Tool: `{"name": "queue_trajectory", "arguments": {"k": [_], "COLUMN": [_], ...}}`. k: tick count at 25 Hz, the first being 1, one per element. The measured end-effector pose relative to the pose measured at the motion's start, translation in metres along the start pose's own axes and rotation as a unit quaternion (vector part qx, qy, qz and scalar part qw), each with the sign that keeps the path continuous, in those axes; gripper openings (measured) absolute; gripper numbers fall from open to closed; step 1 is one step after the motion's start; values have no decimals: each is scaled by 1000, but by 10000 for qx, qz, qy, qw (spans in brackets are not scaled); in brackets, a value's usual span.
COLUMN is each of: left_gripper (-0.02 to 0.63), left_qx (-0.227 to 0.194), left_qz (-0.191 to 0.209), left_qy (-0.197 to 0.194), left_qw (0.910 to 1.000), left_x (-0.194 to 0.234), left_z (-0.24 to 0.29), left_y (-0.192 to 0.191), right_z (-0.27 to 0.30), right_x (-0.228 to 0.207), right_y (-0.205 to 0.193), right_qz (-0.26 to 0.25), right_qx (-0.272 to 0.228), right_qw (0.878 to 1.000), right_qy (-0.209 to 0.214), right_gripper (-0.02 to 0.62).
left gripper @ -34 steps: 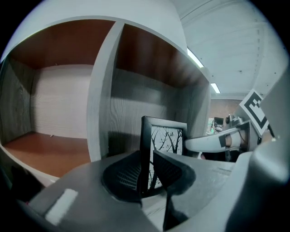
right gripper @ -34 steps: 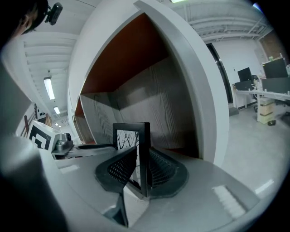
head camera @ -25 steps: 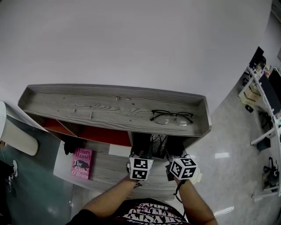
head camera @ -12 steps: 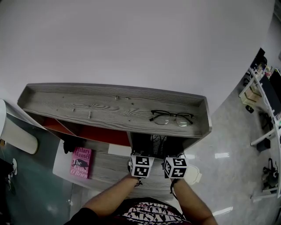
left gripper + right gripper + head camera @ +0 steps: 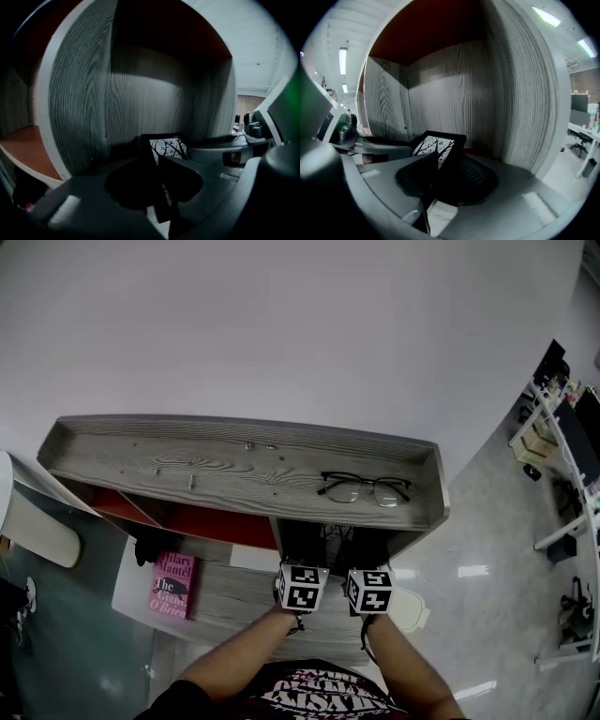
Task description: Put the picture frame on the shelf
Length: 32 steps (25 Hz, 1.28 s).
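Tip risk: your right tongs have just been spreading around the picture frame; left tongs alone pinch it. Release early and it topples on the shelf.

place: office | evidence: desks with monitors, swivel chair, ceiling strip lights, polished floor

The shelf's top board hides most of the picture frame (the head view shows only a dark sliver); specks on the board are too small to name; the forearms run off the bottom edge.
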<state>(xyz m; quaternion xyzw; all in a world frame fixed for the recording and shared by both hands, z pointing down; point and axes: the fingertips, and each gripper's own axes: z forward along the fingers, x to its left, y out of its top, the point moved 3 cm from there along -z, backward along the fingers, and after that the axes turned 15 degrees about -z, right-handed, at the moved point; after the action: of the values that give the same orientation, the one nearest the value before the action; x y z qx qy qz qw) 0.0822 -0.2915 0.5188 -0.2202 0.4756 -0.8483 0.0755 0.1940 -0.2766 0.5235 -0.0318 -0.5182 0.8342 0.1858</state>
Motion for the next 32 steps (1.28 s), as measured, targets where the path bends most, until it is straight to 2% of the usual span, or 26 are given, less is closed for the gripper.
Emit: {"name": "queue_trajectory", "arguments": {"k": [11,15,17,20,22,24,32], "left_gripper": [87,87,87,80,40,0,0], "left_qx": [-69,-104,-174,-393,-530,-648,-1109], "left_qz": [-20,-214,-321,-260,-181,-120,-51], "left_qy": [-42,-143,-257,-425,-495,-535,-288], "left_qw": [10000,9996,9990,9980,9972,9964,9934], "left_x": [0,-2,-6,-13,-16,-17,-13], "left_z": [-5,-15,-25,-43,-56,-69,-136], "left_y": [-2,-1,2,11,17,22,34], "right_z": [-9,-22,-33,-52,-66,-78,-130], "right_x": [3,5,7,10,11,11,11], "right_y": [2,8,14,26,33,40,55], "right_qz": [5,-132,-227,-346,-410,-442,-515], "right_qx": [-180,-328,-462,-738,-908,-1039,-1401], "right_qw": [9998,9993,9985,9965,9949,9935,9884], "right_qy": [121,143,161,170,159,176,293], "right_gripper": [166,164,142,78,32,26,26]}}
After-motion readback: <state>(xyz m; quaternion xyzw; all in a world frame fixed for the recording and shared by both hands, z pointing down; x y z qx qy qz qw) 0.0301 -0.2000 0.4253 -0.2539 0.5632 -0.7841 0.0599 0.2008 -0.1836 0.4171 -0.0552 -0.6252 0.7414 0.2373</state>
